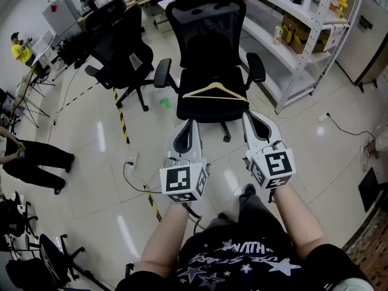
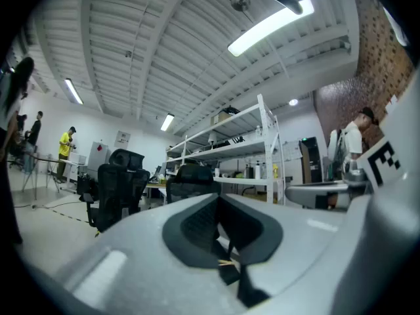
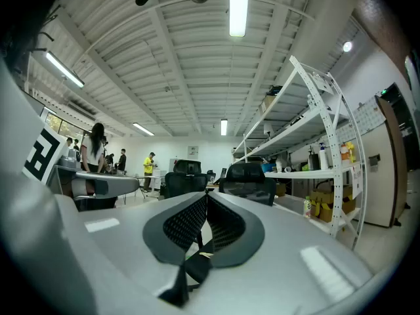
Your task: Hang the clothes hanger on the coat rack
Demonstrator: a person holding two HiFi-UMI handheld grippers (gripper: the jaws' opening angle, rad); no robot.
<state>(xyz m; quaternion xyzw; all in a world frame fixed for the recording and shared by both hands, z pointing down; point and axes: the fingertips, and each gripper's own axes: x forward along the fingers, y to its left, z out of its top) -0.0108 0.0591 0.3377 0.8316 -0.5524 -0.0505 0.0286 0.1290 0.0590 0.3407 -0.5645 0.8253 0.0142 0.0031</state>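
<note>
Two hand-held grippers, both pinched shut with nothing in them, so you're not carrying anything yet.

Head view: your left hand-held gripper [image 1: 186,126] and right hand-held gripper [image 1: 251,119] sit side by side, level. Both point at 12 o'clock, where the wooden clothes hanger [image 1: 215,93] lies flat on the seat of the black office chair [image 1: 209,53], hook toward the backrest. Looks to me like you're squaring up for the pickup. No coat rack in sight. Metal shelving [image 1: 291,41] stands at 2 o'clock.

Left gripper view: pads meet at the tip, empty, with chairs and shelving beyond.

Right gripper view: same story, pads together, nothing between them.

Writing-wise, there are only the square markers on the cubes [image 1: 183,183] and a shirt print [image 1: 242,247] I can't read upside down.
</note>
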